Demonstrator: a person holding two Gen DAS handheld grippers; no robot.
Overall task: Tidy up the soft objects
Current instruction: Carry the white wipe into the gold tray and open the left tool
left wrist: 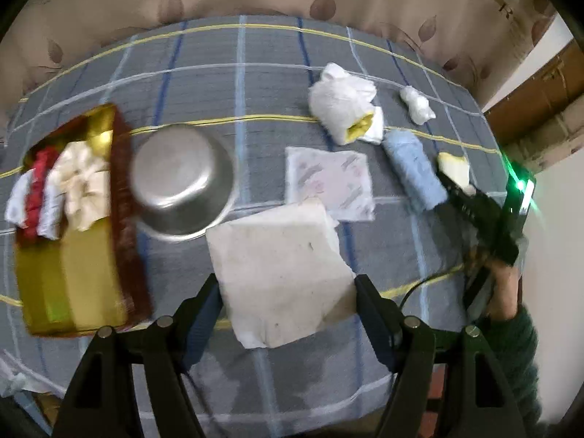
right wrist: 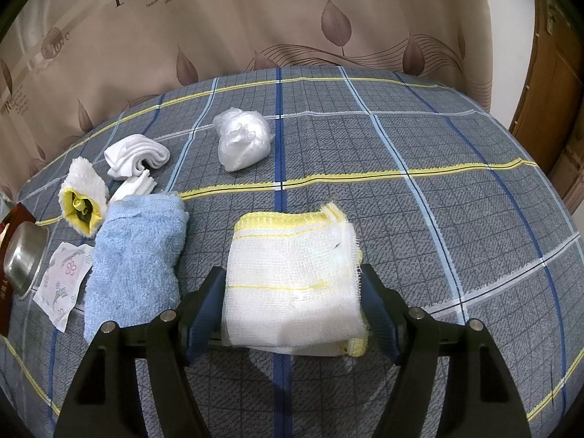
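On the plaid bedspread (right wrist: 419,138): left gripper (left wrist: 288,292) clamped on a folded white cloth (left wrist: 281,273), held near the steel bowl (left wrist: 182,182) and gold box (left wrist: 65,255). Right gripper (right wrist: 294,292) clamped on folded yellow-edged gauze cloth (right wrist: 292,273), just right of the blue towel (right wrist: 135,255).

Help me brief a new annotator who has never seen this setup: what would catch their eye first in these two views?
Probably the folded cloths framed between each gripper's fingers: an off-white cloth in the left gripper, and a yellow-edged gauze cloth in the right gripper. Next, on the left of the checked bedsheet, the shiny metal bowl beside a gold box that holds rolled fabrics.
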